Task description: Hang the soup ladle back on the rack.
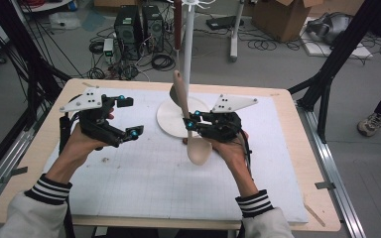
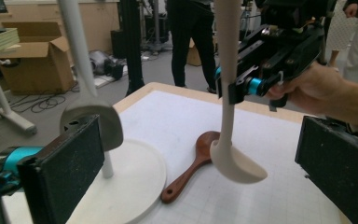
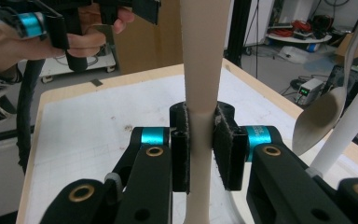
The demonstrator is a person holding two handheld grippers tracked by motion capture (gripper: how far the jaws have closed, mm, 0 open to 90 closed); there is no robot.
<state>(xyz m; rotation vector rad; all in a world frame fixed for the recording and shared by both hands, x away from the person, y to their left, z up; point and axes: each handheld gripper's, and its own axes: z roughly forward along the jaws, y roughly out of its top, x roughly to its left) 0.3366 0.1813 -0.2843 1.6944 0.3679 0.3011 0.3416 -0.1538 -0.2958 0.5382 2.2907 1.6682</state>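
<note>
White mat over the tabletop; white rack at its far middle, one grey spoon hanging. Pale ladle upright beside the rack pole, clamped at mid-handle by the right gripper: lifted, not yet hung. Left gripper wide open, empty. Brown wooden spoon lying on the mat (likely next).

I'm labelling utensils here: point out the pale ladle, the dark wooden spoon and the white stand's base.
pale ladle (image 2: pixel 237 165): left gripper view, on its bowl.
dark wooden spoon (image 2: pixel 189 175): left gripper view, on its handle.
white stand's base (image 1: pixel 168 121): high view, on the round plate's left part.
</note>
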